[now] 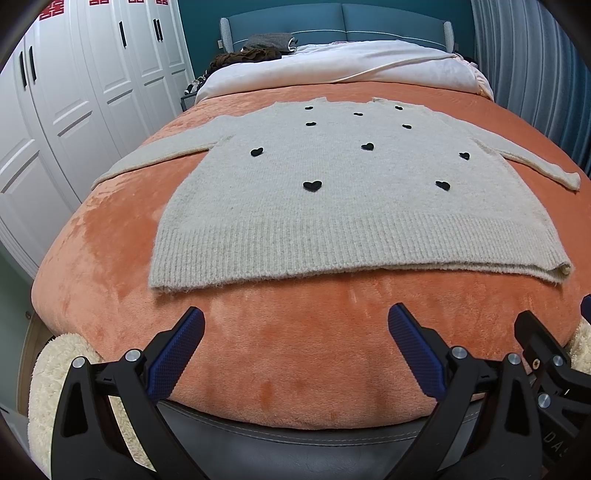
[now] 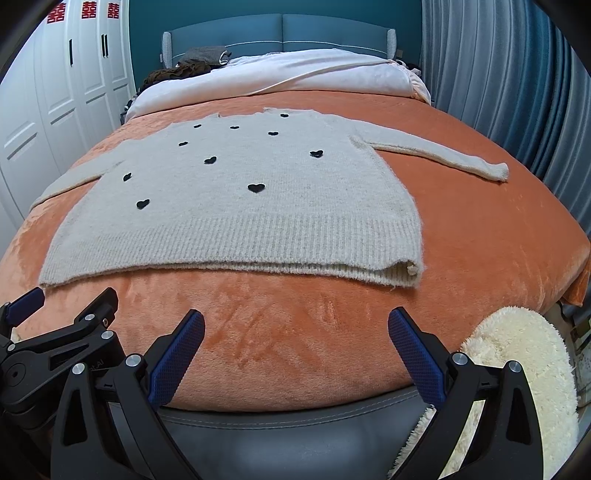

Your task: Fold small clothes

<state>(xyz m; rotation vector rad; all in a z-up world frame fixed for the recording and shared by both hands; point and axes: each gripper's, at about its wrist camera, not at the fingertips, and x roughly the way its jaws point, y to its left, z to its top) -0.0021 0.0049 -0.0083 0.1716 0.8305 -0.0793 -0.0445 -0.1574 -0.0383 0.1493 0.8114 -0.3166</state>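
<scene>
Both tools gaping empty, left tool (image 1: 295, 325), right tool (image 2: 295, 326), sweater (image 1: 343, 192) flat, hem nearest, neck toward headboard (image 1: 343, 22), sleeves sideways

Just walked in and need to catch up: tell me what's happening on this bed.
A person holds two grippers over the foot of the bed. A cream sweater with black hearts lies flat on the orange blanket, sleeves spread, not yet folded. The left gripper and right gripper are both open, holding nothing, and sit short of the sweater's hem.
</scene>
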